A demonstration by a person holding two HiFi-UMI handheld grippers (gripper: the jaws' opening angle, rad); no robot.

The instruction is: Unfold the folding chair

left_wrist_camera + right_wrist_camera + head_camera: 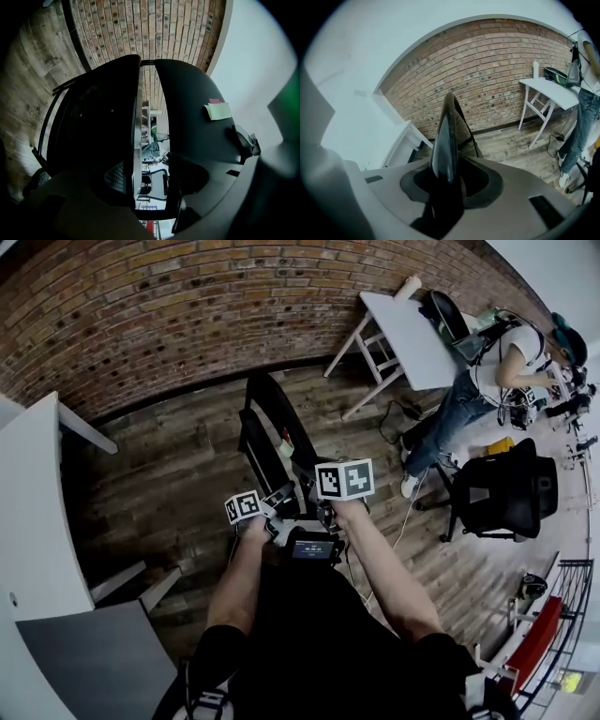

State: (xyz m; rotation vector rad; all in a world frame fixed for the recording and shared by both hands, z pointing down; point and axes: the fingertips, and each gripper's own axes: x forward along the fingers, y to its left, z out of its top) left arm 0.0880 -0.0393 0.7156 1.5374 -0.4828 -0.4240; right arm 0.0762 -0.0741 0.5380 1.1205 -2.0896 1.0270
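Folding chair (272,427) stands upright on the wood floor (187,465), a little out from the brick wall (187,315), its two panels parted by only a slit, so nearly all the opening remains, I'd say. Right gripper (449,187) is clenched on its top edge; left gripper (150,176) straddles a panel edge, jaws wide, not pinching. White table (412,334) and office chair (506,493), toward the wall's right end, stand well apart.

No legible text anywhere, green sticky note (218,111) included.
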